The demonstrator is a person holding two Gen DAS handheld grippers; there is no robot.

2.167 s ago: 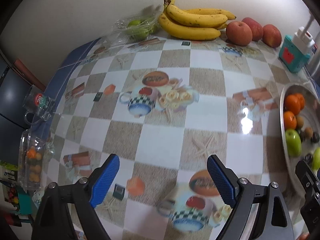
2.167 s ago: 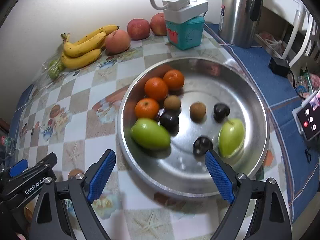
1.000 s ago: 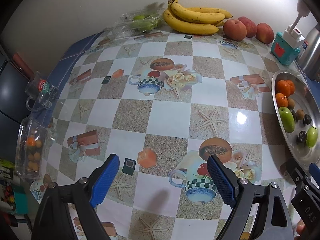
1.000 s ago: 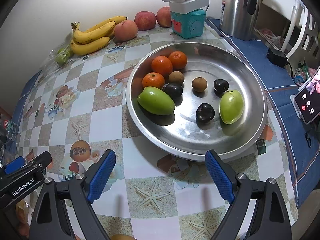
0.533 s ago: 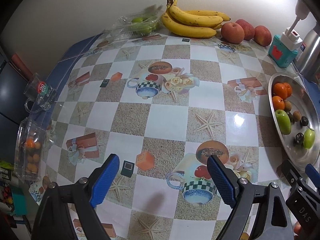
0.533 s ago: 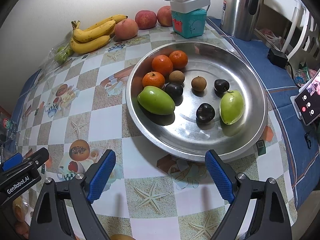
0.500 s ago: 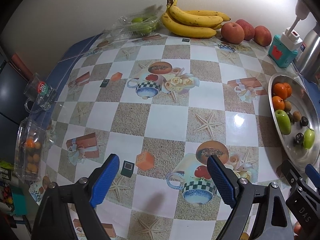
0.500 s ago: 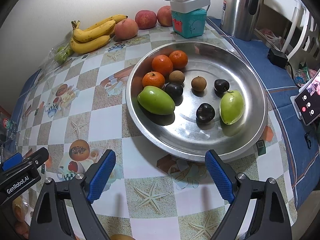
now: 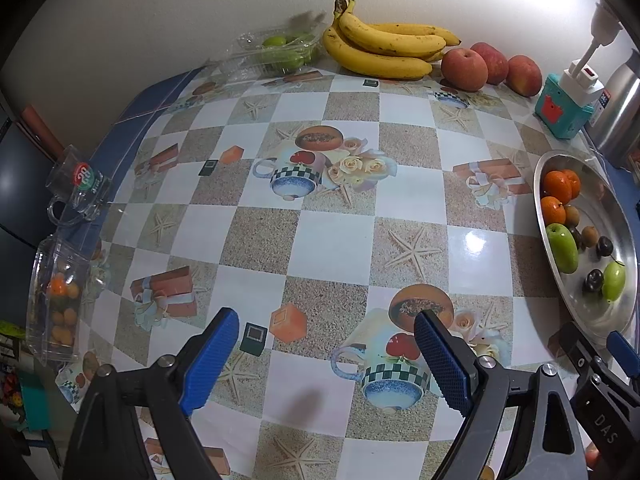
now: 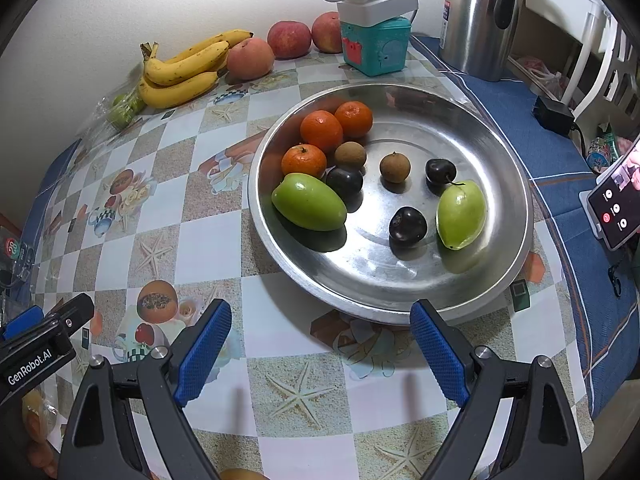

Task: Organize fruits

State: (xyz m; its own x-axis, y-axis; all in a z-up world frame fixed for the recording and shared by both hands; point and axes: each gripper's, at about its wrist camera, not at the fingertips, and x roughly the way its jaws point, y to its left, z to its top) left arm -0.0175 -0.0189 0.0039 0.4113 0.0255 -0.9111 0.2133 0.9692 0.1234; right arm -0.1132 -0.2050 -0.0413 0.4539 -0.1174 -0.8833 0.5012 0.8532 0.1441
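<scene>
A steel tray (image 10: 500, 280) (image 9: 538, 184) holds three oranges (image 10: 322, 130), two green fruits (image 10: 309, 201), three dark plums (image 10: 408, 225) and two small brown fruits (image 10: 395, 167). Bananas (image 9: 380, 50) (image 10: 182, 74) and three red apples (image 9: 464, 69) (image 10: 289, 39) lie along the back wall. My right gripper (image 10: 320, 354) hangs open over the tablecloth just in front of the tray, nothing between its fingers. My left gripper (image 9: 326, 360) stands open above the checked cloth to the tray's left, holding nothing.
A clear pack of green fruit (image 9: 276, 54) sits left of the bananas. A teal box with a power strip (image 10: 376, 40) and a steel kettle (image 10: 478, 16) stand behind the tray. A glass mug (image 9: 78, 188) and a clear box of small orange fruit (image 9: 58, 300) sit at the left edge. A phone (image 10: 616, 208) is at right.
Both grippers have pulled back from the table since the earliest frames, so the tray and cloth look farther away. Over the last half second nothing has moved.
</scene>
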